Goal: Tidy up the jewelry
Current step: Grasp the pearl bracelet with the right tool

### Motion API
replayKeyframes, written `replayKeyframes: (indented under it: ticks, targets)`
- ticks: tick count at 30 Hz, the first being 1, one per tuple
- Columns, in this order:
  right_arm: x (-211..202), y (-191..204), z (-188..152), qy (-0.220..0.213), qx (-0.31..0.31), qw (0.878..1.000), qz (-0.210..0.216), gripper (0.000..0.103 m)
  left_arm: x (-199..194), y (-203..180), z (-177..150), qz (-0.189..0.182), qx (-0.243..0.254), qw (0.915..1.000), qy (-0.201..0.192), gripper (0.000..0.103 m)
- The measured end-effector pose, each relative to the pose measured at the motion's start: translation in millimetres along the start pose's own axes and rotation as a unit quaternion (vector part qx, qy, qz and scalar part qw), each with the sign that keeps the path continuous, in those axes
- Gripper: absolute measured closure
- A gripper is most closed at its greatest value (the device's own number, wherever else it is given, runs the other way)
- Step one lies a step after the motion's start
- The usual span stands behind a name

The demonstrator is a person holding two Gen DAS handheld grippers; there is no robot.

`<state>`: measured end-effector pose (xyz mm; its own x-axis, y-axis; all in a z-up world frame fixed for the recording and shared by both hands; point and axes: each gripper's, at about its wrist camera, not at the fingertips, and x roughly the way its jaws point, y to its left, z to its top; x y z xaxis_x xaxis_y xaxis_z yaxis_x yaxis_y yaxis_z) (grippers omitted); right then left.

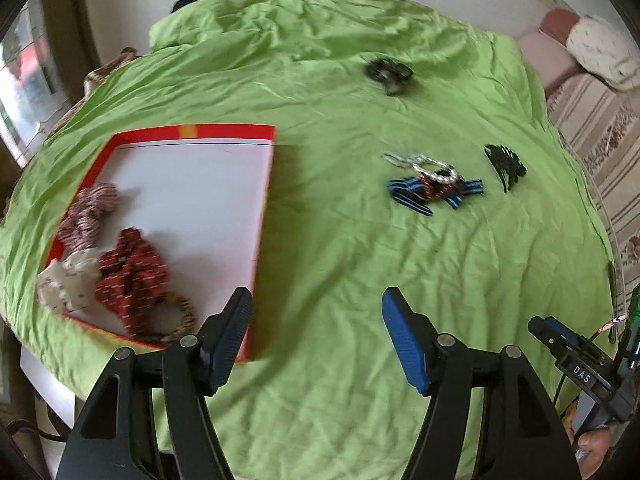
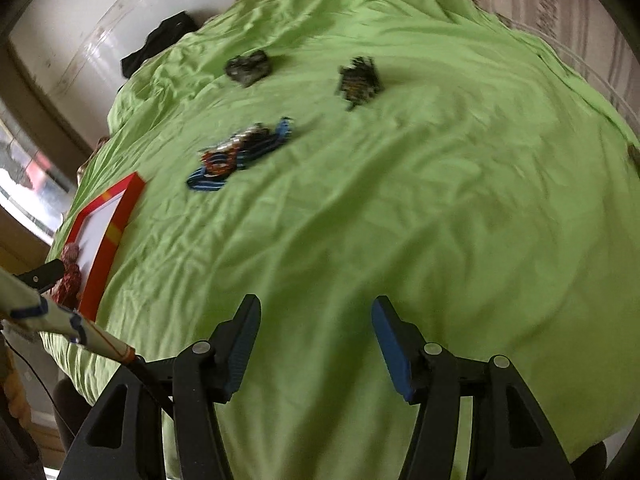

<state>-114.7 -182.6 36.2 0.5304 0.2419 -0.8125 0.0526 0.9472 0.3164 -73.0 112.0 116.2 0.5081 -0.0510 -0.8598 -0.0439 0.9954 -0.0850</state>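
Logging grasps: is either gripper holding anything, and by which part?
Nothing is held. The left gripper and right gripper are both open above the green cloth.

A matt, creased green cloth (image 1: pixel 340 260) is spread over the surface, and a smooth white board (image 1: pixel 208 200) with a glossy red border is laid on it. Soft fabric scrunchies (image 1: pixel 128 276) are seen on the board, while shiny metallic chain (image 1: pixel 420 162), striped woven bands (image 1: pixel 416 196) and a glossy black plastic clip (image 1: pixel 505 166) are seen on the cloth. The gripper fingers (image 1: pixel 404 340) are faced with ribbed matt pads.
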Motion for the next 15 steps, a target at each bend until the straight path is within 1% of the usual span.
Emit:
replayKeyframes:
  ticks: [2,7,9,12,15]
  targets:
    - [1,-10,-1,0.0,0.012,1.0,0.004,0.041,10,-10,4,0.002,0.006,0.9999,0.008,0.037]
    - [3,-19,2,-0.003,0.018,1.0,0.009,0.041,28,-29,15,-0.007,0.02,0.9997,0.016,0.037]
    - [5,-19,6,-0.004,0.017,1.0,0.008,0.041,35,-38,25,-0.01,0.032,0.9993,0.017,0.037]
    - [8,-20,12,-0.005,0.015,1.0,0.009,0.041,47,-57,50,-0.03,0.053,0.9981,0.013,0.037]
    - [10,-22,27,-0.009,0.01,1.0,0.007,0.041,63,-71,72,-0.045,0.064,0.9968,0.015,0.037]
